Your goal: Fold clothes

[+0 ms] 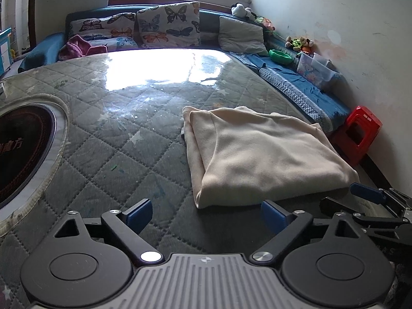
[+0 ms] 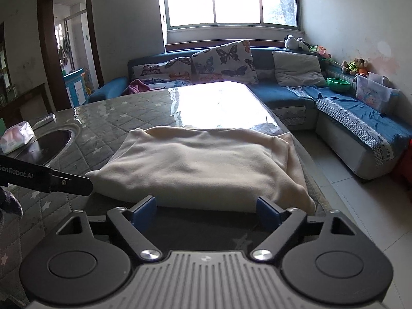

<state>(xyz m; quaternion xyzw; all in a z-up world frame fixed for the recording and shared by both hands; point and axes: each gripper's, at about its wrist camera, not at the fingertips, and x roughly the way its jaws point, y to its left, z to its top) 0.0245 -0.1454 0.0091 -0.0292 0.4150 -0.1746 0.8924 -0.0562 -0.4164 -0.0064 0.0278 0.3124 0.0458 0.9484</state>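
Observation:
A cream garment [image 1: 265, 154] lies folded into a thick rectangle on the quilted grey table cover [image 1: 116, 139], near the table's right edge. My left gripper [image 1: 206, 216] stands open just short of the garment's near left corner, nothing between its blue pads. In the right wrist view the same cream garment [image 2: 203, 164] fills the middle, and my right gripper [image 2: 206, 211] is open at its near edge, the pads apart from the cloth. The right gripper's blue fingertip [image 1: 365, 193] shows at the right in the left wrist view. The left gripper's black finger [image 2: 69, 180] reaches in from the left.
A round black hob [image 1: 23, 152] is set into the table at the left, a tissue pack [image 2: 16, 136] beside it. A blue corner sofa [image 2: 355, 118] with butterfly cushions, a green bowl and a clear box runs behind and to the right. A red stool [image 1: 360, 131] stands on the tiled floor.

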